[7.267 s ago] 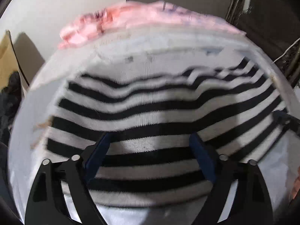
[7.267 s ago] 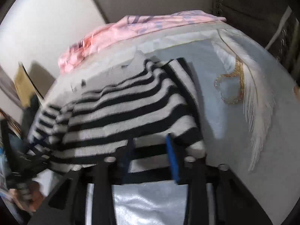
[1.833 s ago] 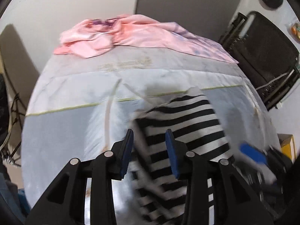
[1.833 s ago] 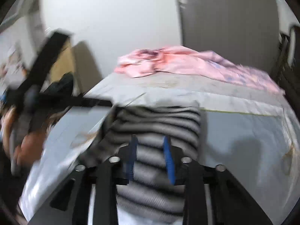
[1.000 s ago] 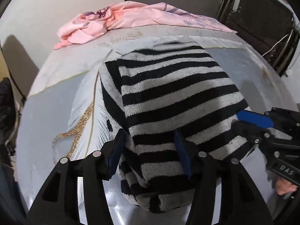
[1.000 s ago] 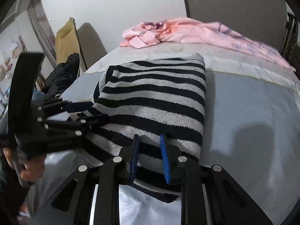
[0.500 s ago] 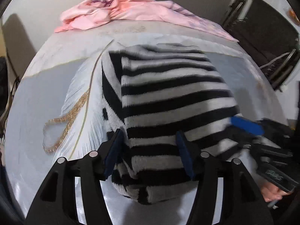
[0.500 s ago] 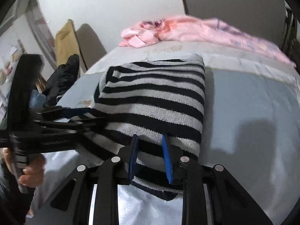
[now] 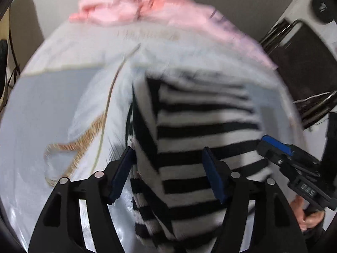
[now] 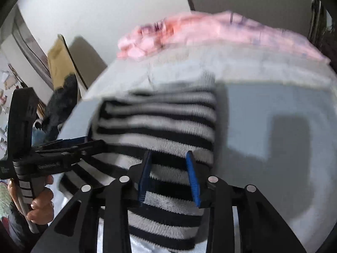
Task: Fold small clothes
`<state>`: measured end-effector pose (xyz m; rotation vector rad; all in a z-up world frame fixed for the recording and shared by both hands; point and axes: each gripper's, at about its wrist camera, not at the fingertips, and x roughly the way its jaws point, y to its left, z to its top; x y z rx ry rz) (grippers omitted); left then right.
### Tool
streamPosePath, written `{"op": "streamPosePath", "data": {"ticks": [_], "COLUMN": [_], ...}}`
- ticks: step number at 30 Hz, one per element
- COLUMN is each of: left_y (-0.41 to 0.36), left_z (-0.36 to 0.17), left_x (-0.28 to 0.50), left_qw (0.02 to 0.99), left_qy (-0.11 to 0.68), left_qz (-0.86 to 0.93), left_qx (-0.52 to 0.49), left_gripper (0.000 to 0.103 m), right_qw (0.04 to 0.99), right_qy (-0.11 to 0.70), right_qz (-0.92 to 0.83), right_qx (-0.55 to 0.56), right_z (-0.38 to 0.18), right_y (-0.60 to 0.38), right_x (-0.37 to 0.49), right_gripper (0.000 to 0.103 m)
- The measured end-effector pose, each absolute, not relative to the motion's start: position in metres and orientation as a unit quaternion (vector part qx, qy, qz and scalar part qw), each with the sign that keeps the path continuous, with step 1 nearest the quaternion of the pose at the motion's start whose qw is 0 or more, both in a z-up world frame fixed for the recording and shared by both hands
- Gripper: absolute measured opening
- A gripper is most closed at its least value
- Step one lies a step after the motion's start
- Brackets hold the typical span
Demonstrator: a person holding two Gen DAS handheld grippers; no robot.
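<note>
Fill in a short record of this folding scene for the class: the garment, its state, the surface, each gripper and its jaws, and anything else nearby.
garment: black-and-white striped sweater
state: folded into a compact stack, lying on the surface
surface: pale grey-blue cloth with a gold and white feather print
left gripper: jaws apart, over the stack's left near corner
right gripper: jaws apart, over the stack's right near edge
nearby: pink cloth bunched at the far edge
image quality: both views motion-blurred

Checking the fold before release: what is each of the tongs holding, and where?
Neither clearly grips. The left tongs stand open astride the striped sweater's near left corner; the right tongs straddle its near edge, contact blurred.
</note>
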<state>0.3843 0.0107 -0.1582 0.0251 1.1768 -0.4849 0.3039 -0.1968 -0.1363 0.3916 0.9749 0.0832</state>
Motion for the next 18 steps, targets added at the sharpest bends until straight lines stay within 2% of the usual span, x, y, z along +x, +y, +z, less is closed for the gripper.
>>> {"op": "streamPosePath", "data": {"ticks": [2, 4, 6, 9, 14, 18], "left_y": [0.013, 0.027, 0.043, 0.068, 0.078, 0.061], "left_z": [-0.165, -0.159, -0.147, -0.137, -0.154, -0.173], "left_x": [0.382, 0.380, 0.378, 0.376, 0.384, 0.386], "left_qw": [0.801, 0.798, 0.807, 0.804, 0.760, 0.743], "left_qy": [0.553, 0.554, 0.540, 0.533, 0.555, 0.575], "left_qz": [-0.229, -0.236, -0.234, -0.248, -0.295, -0.301], "left_qx": [0.006, -0.026, -0.044, -0.087, -0.166, -0.161], "left_gripper": [0.069, 0.067, 0.067, 0.074, 0.076, 0.076], "right_qw": [0.870, 0.871, 0.877, 0.883, 0.851, 0.838], "right_qy": [0.460, 0.455, 0.437, 0.416, 0.423, 0.443], "right_qz": [0.037, 0.039, 0.035, 0.017, 0.039, 0.060], "right_qx": [0.173, 0.180, 0.194, 0.218, 0.309, 0.313], "right_z": [-0.133, -0.126, -0.118, -0.110, -0.131, -0.147], "right_y": [-0.194, -0.200, -0.213, -0.241, -0.272, -0.259], "right_x": [0.300, 0.293, 0.286, 0.279, 0.277, 0.281], "right_gripper": [0.036, 0.043, 0.056, 0.066, 0.071, 0.072]}}
